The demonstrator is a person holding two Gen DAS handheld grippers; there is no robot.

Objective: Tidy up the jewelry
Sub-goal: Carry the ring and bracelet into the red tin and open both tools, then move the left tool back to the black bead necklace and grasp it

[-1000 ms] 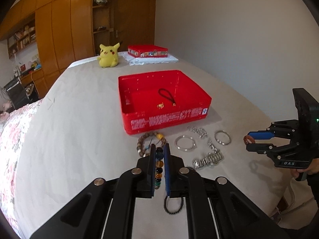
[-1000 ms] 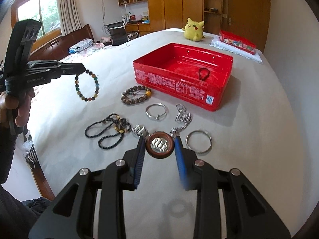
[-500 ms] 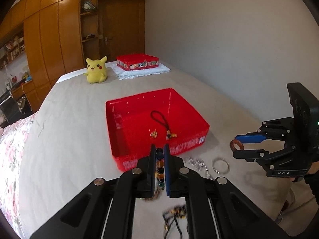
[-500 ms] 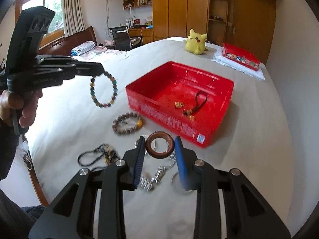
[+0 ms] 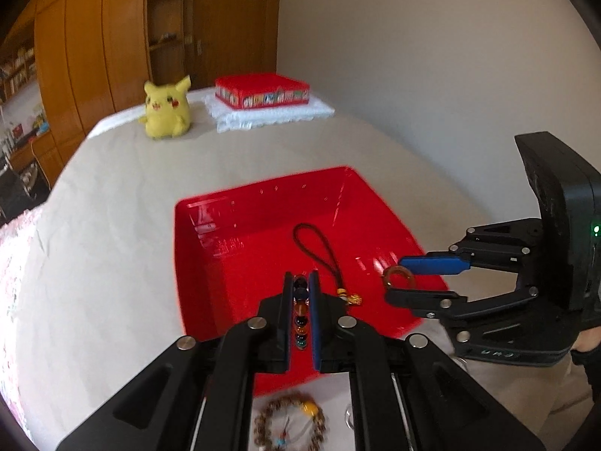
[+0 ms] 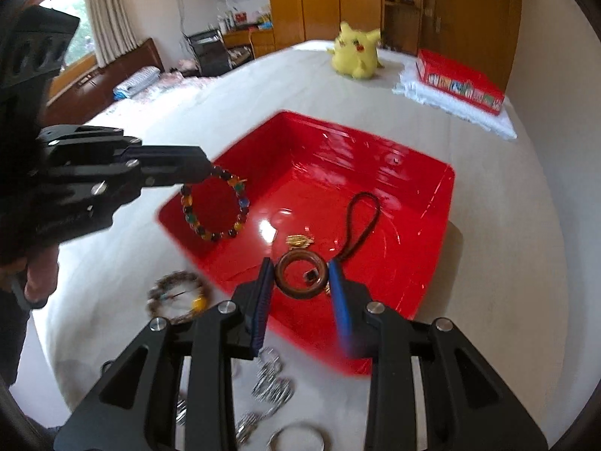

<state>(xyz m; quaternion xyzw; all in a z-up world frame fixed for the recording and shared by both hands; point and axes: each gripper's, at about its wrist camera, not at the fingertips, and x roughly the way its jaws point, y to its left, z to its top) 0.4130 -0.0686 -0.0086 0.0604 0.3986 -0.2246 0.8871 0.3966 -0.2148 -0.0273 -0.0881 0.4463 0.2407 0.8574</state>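
Between the left gripper's [image 5: 301,293] closed fingers a bead bracelet [image 6: 214,203] is pinched; from the right wrist view it hangs as a full loop of coloured beads over the near-left corner of the red tray [image 6: 443,203]. Across from it, the right gripper [image 6: 300,282] grips a brown ring [image 6: 299,276] by its outer edge, fingers closed on either side, held above the tray's near wall. Inside the tray lie a dark cord loop [image 6: 362,218] and a small gold charm [image 6: 298,240] beside it. On the beige tablecloth [image 5: 112,225] just outside the tray's near wall rests a brown wooden bracelet [image 6: 176,297] with one yellow bead. Nearer the right gripper lie silver chains [image 6: 272,383] and a silver bangle [image 6: 298,438]. At the far end of the table sit a yellow plush [image 5: 167,111] and a red box [image 5: 263,92] on a white cloth [image 5: 270,116].
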